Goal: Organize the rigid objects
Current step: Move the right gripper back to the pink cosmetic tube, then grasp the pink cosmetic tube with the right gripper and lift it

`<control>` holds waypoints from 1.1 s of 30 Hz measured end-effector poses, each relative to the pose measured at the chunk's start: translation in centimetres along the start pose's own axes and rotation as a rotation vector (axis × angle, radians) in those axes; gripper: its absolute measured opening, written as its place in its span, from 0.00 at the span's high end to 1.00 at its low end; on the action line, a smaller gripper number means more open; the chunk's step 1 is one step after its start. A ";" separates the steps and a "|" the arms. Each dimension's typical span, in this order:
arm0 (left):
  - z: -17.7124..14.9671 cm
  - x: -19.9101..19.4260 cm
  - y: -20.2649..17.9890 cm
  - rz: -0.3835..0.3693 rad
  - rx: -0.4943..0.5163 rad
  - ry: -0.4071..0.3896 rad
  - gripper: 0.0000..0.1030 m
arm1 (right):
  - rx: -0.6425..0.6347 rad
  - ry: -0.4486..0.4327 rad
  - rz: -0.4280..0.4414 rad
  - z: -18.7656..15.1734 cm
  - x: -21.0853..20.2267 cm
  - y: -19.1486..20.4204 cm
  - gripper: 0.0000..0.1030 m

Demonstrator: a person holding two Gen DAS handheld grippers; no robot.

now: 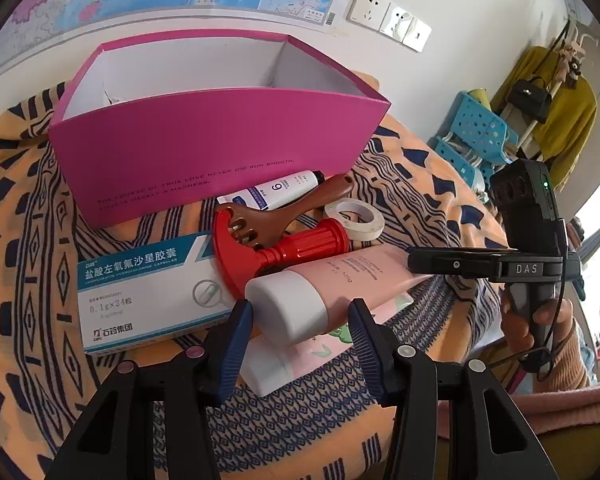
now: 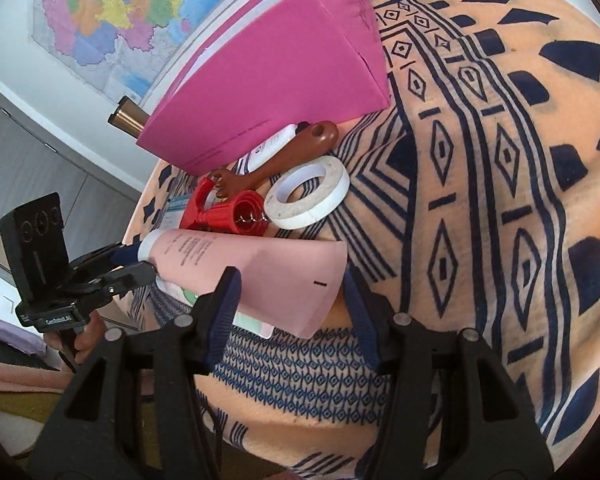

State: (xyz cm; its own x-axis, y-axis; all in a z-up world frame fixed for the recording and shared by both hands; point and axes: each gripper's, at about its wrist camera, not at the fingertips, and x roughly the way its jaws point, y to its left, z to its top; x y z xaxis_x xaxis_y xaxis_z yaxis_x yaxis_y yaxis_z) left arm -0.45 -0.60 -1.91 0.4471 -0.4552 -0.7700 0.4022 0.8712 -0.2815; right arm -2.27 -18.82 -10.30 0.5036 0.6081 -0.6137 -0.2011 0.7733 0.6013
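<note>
**Both tools open around the pink tube**

The left tool (image 1: 300, 340) stands wide, its blue pads either side of the white cap of the pink tube (image 1: 340, 284), not pressing it. The right tool (image 2: 290, 304) is also spread, straddling the tube's flat crimped end (image 2: 292, 280). The tube lies on a patterned cloth (image 2: 480, 200), over a flat pale carton. Just beyond the tube sit a red handled tool (image 1: 300, 246), a brown wooden massager (image 1: 284, 212) and a white tape roll (image 1: 354, 218). Left of the tube lies a medicine box (image 1: 148, 288). Behind all these stands the open pink box (image 1: 212, 140), a small white tube (image 1: 280, 192) against its front wall
</note>
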 end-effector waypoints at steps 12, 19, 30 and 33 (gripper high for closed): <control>0.0 -0.6 -0.7 0.015 0.026 -0.026 0.52 | -0.048 -0.046 -0.023 -0.4 -0.8 1.3 0.47; 0.9 -2.8 -1.0 0.023 0.042 -0.095 0.52 | -0.108 -0.108 -0.027 0.4 -2.6 3.3 0.47; 6.5 -4.8 -0.1 0.074 0.063 -0.227 0.52 | -0.275 -0.270 -0.041 5.4 -6.0 7.6 0.47; 8.4 -4.5 0.3 0.099 0.067 -0.244 0.52 | -0.304 -0.309 -0.055 7.2 -6.2 8.1 0.47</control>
State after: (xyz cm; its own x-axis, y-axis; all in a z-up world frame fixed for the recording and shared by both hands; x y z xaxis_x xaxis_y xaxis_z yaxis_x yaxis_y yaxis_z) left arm 4.38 0.16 6.27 0.6632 -0.4063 -0.6286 0.3951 0.9033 -0.1671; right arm -0.94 -17.58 2.09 0.7390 0.5178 -0.4311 -0.3816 0.8490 0.3656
